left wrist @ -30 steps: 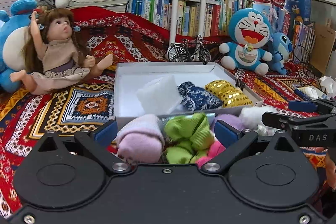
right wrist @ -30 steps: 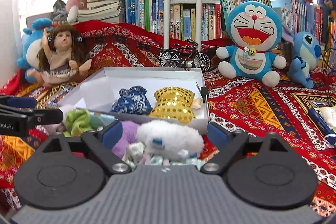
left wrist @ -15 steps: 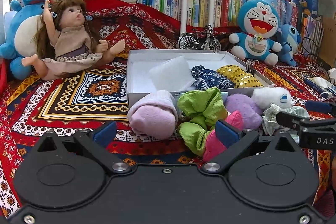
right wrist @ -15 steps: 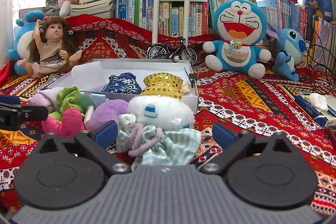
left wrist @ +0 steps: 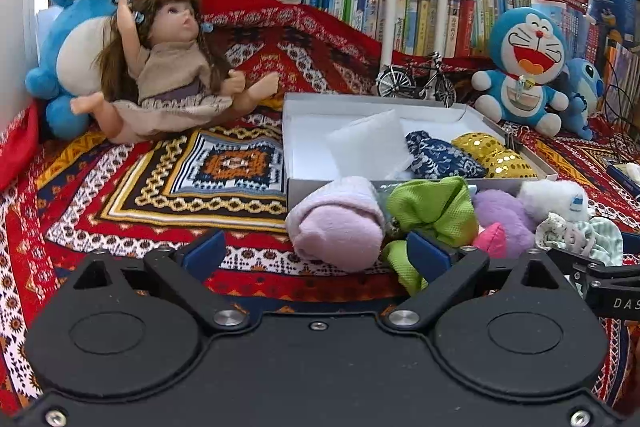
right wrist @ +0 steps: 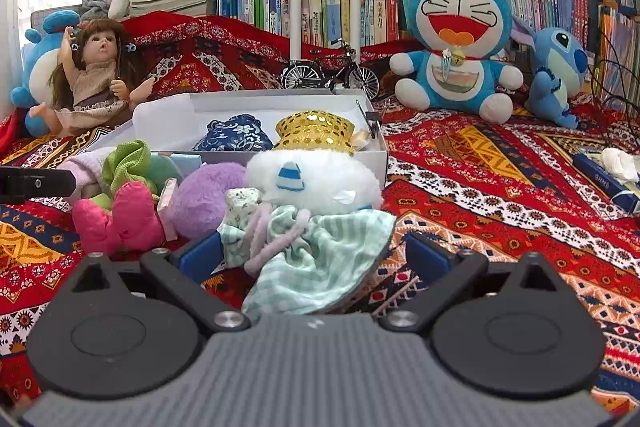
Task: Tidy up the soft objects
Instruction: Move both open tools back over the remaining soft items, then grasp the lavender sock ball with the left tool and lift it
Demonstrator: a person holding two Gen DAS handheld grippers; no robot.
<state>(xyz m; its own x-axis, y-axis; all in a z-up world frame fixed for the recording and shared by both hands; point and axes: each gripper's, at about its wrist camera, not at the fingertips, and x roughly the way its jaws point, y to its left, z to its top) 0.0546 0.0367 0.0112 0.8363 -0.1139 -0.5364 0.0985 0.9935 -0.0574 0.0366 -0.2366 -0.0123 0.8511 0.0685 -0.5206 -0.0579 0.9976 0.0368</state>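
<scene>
A white box (left wrist: 292, 131) (right wrist: 376, 151) holds a white pad (left wrist: 370, 143), a blue patterned pouch (left wrist: 440, 155) (right wrist: 234, 137) and a gold sequin pouch (left wrist: 496, 155) (right wrist: 316, 131). In front of it lies a pile: a lilac roll (left wrist: 340, 223), a green cloth (left wrist: 434, 207) (right wrist: 128, 163), a purple plush (left wrist: 500, 215) (right wrist: 204, 195), a pink bow (right wrist: 120, 219), a white fluffy toy (left wrist: 556, 199) (right wrist: 312, 183) and a mint striped cloth (right wrist: 316, 259). My left gripper (left wrist: 316, 251) is open, its jaws standing just short of the lilac roll. My right gripper (right wrist: 312, 255) is open with the mint cloth between its jaws.
A doll (left wrist: 172, 75) and a blue plush (left wrist: 76, 43) sit at the left. A model bicycle (left wrist: 416, 79), a Doraemon plush (right wrist: 456, 39) and a Stitch plush (right wrist: 556, 75) stand behind the box. Bookshelves line the back. A patterned red blanket (right wrist: 500, 195) covers the surface.
Both grippers have drawn back from the box and pile, so the soft objects now lie farther ahead. The left view has shifted leftward. Both stay open.
</scene>
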